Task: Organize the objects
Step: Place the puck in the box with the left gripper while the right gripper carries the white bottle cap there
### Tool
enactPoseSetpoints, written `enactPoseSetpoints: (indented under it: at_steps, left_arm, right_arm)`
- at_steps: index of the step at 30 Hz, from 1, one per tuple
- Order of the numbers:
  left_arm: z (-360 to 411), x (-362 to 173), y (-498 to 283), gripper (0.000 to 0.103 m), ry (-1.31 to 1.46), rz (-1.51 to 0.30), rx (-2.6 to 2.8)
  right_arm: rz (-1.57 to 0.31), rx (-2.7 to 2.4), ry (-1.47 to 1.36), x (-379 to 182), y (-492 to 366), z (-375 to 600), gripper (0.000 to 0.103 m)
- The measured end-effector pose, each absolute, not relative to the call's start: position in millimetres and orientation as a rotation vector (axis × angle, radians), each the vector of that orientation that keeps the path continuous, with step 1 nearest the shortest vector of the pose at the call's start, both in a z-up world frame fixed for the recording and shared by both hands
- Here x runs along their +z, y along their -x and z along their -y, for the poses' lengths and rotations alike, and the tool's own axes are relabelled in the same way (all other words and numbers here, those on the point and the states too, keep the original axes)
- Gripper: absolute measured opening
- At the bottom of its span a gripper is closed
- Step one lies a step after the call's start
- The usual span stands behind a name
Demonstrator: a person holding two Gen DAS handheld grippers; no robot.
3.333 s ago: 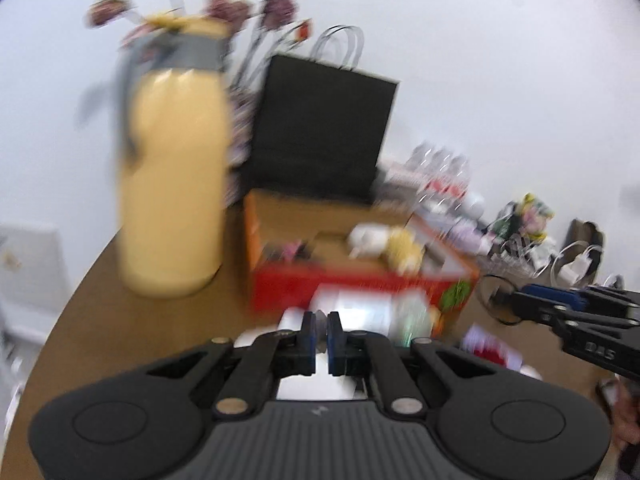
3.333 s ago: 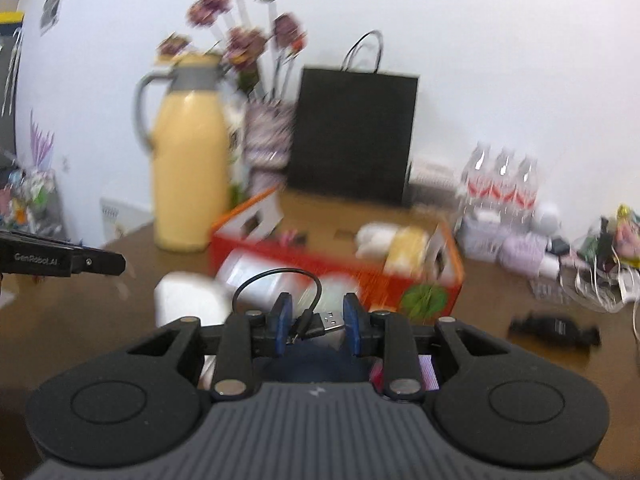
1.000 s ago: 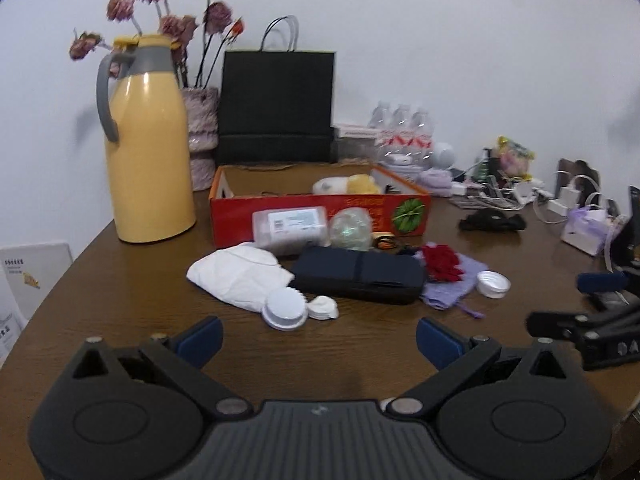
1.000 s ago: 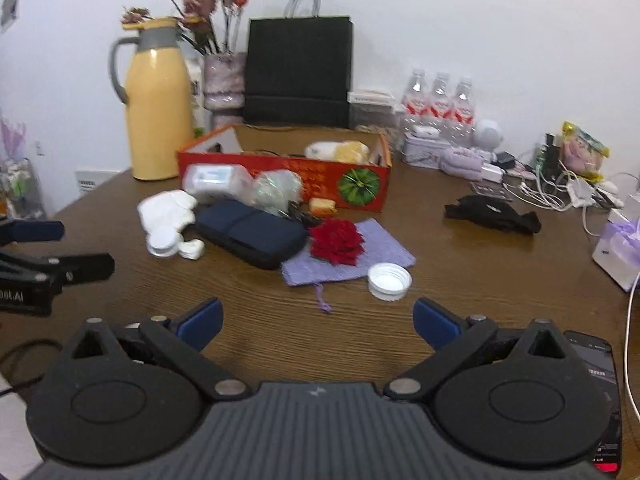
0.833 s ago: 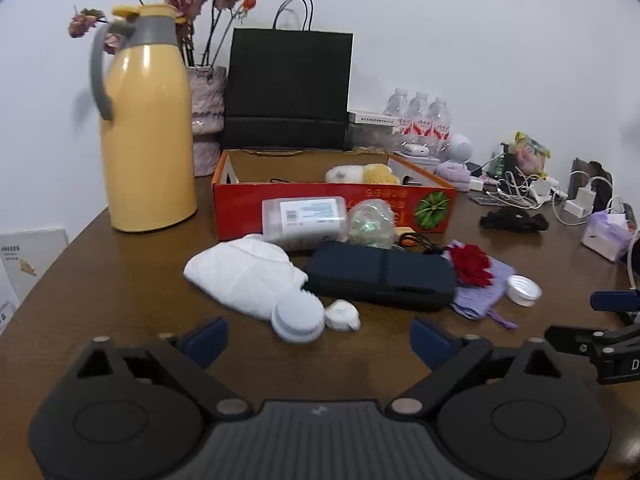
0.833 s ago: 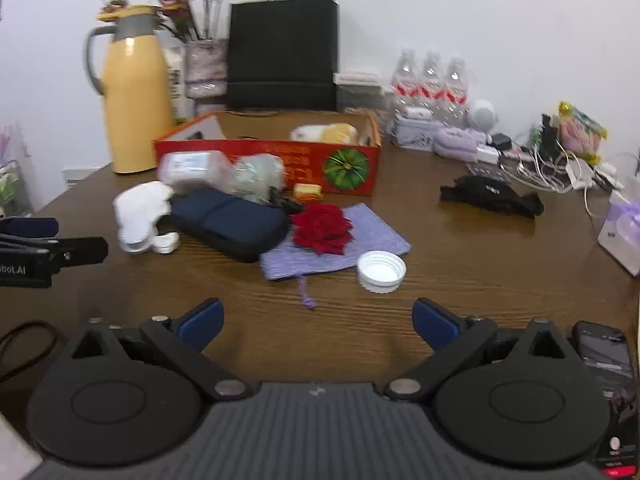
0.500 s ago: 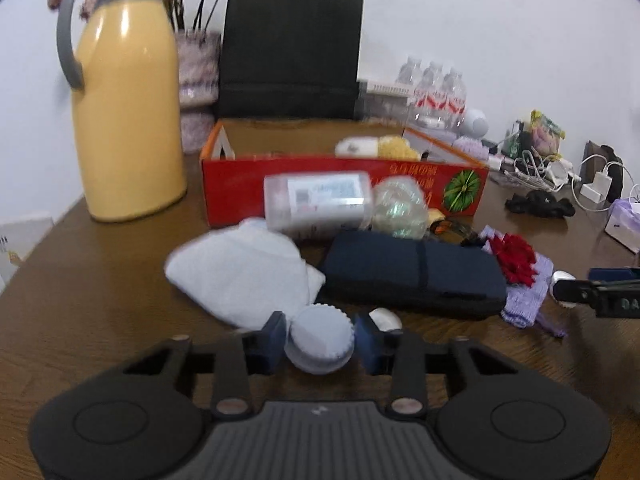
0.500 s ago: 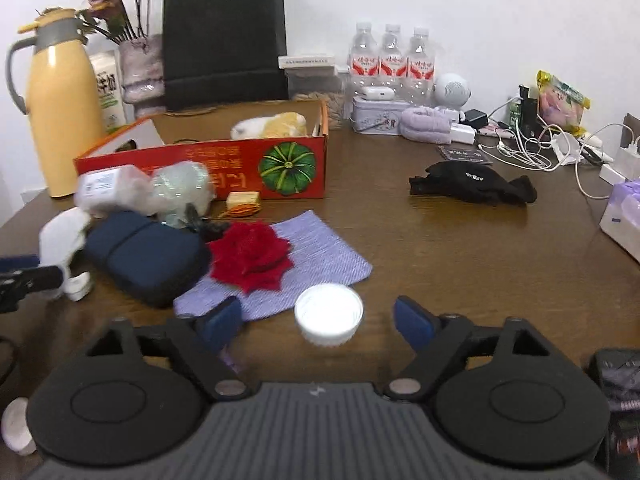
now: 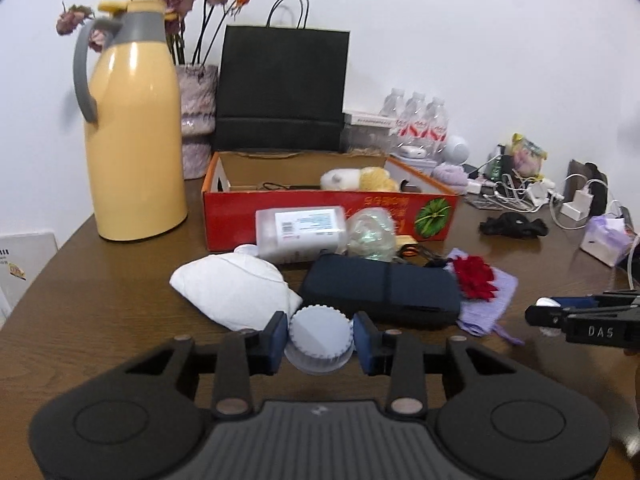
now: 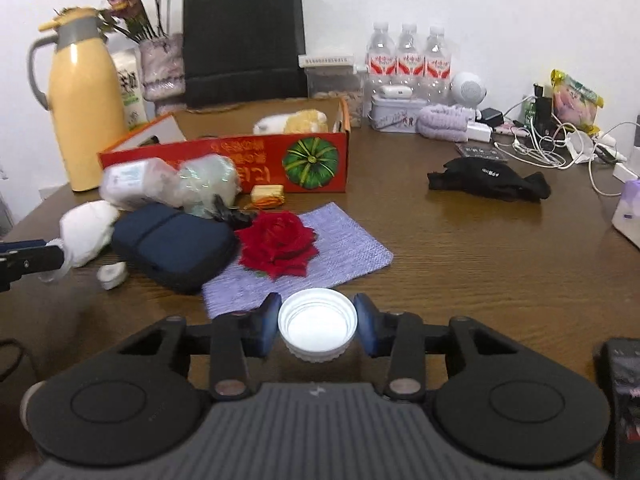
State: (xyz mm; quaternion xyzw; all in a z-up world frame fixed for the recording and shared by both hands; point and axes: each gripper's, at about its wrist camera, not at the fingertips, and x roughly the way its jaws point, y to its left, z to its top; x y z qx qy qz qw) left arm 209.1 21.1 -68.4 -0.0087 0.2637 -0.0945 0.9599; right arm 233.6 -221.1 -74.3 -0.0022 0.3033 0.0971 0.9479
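Both narrowed on ribbed caps, the left gripper (image 9: 321, 338) and just-closing right gripper (image 10: 316, 330) risk squirting them across the tabletop (image 10: 480, 256).

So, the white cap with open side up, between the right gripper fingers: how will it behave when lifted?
The white cap looks like thin, hollow plastic, so it is probably very light. Its ribbed rim should help the right gripper hold it without slipping. Being round and shallow, it may pop sideways or tilt if squeezed off-centre.
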Motion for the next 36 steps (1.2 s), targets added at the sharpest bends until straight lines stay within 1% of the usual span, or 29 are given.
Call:
enactPoseSetpoints:
  at_steps: [5, 12, 21, 25, 29, 32, 36]
  left_arm:
    - [-11, -53, -170, 0.034, 0.018, -0.528, -0.219]
    - [-11, -11, -122, 0.034, 0.048, -0.435, -0.233]
    - [0, -9, -118, 0.034, 0.041, -0.44, -0.257]
    - [-1, -11, -155, 0.034, 0.054, -0.442, -0.277]
    - [-13, 7, -228, 0.034, 0.079, -0.447, -0.298]
    - [-24, 25, -305, 0.034, 0.12, -0.492, -0.332]
    - [-16, 29, -413, 0.034, 0.054, -0.558, -0.269]
  right_arm:
    - [-0.54, 0.336, 0.035, -53, -181, 206, 0.04]
    - [-0.485, 0.419, 0.067, -27, -127, 203, 0.04]
    - [-0.445, 0.433, 0.073, -22, -114, 197, 0.04]
    - [-0.459, 0.39, 0.05, -24, -142, 195, 0.041]
    - [-0.385, 0.386, -0.015, 3, -199, 194, 0.04]
    - [-0.357, 0.417, -0.033, 27, -270, 187, 0.04]
    - [-0.423, 0.4, -0.008, 37, -387, 160, 0.041]
